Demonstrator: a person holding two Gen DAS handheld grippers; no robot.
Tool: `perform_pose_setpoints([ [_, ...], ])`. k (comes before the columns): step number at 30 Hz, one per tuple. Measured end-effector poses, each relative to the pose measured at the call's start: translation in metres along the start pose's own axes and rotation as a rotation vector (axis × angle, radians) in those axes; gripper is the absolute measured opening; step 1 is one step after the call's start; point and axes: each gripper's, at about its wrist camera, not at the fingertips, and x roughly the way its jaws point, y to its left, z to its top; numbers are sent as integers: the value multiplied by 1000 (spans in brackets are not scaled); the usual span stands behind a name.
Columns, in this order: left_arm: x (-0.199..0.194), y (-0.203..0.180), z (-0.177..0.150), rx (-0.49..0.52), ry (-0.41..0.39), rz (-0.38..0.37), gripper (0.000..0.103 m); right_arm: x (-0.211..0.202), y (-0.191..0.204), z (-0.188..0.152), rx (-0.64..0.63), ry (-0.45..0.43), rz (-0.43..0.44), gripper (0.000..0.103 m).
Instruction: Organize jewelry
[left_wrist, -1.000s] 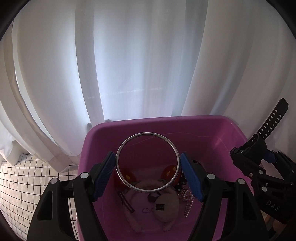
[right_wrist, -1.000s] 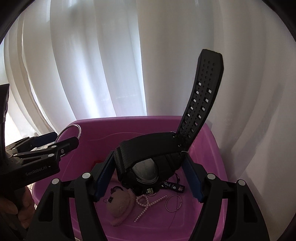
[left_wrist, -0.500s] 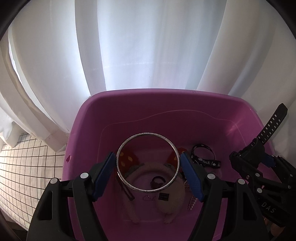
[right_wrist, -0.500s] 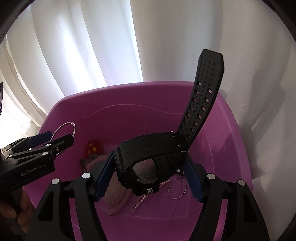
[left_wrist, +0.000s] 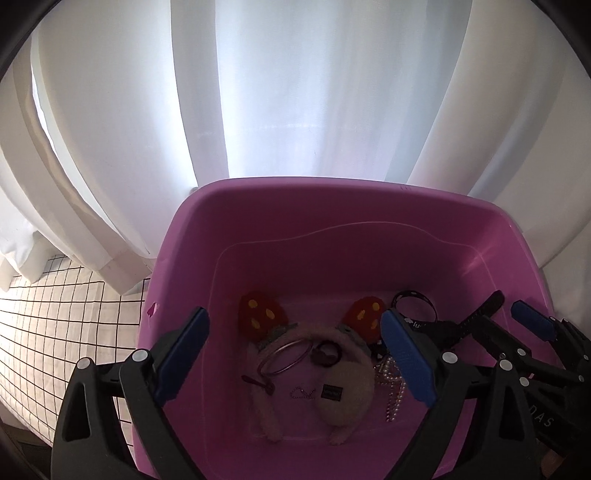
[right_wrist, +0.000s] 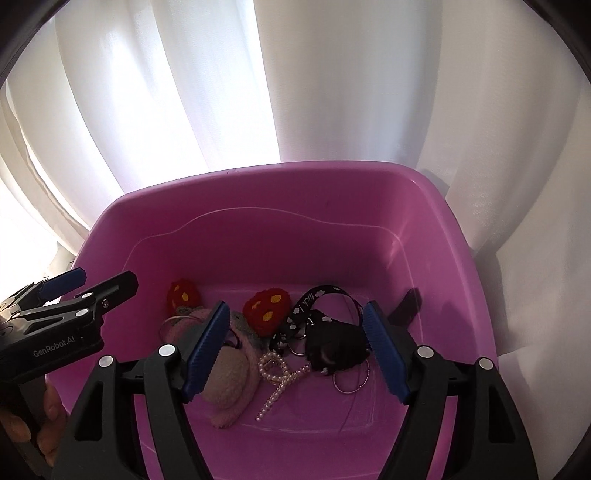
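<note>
Half a second ago my left claw (left_wrist: 293, 356) pinched the thin silver metal bangle (left_wrist: 283, 356) and my right claw (right_wrist: 295, 347) the chunky black rubber watch (right_wrist: 338, 345); now both stand spread and empty, and both pieces lie on the floor of the glossy pink plastic tub (left_wrist: 332, 206). From the left, a white sheet with a black grid (left_wrist: 55, 306) runs up to the tub's outer wall. Inside, the bangle rests on the fuzzy beige headband with red spotted mushroom ears (left_wrist: 347, 391); just beside it lies a string of small white pearls (right_wrist: 275, 373), then a black printed ribbon strap (right_wrist: 314, 295), the watch, and a thin wire ring (right_wrist: 351, 380) touching the watch. Smooth white curtains (right_wrist: 314, 92) hang in soft folds right behind the tub's far rim. The tub's rounded far half is bare, and its right wall stands close beside my right claw.
</note>
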Motion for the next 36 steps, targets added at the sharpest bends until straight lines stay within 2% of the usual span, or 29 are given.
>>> perform_pose_setpoints([
  [2, -1, 0, 0, 0, 2, 2, 95, -1, 0, 0, 1, -1, 1, 71],
  [15, -8, -1, 0, 19, -15, 31, 97, -2, -4, -7, 8, -20, 10, 71],
  [36, -10, 5, 0, 24, 28, 62, 97, -12, 3, -8, 3, -25, 12, 71],
])
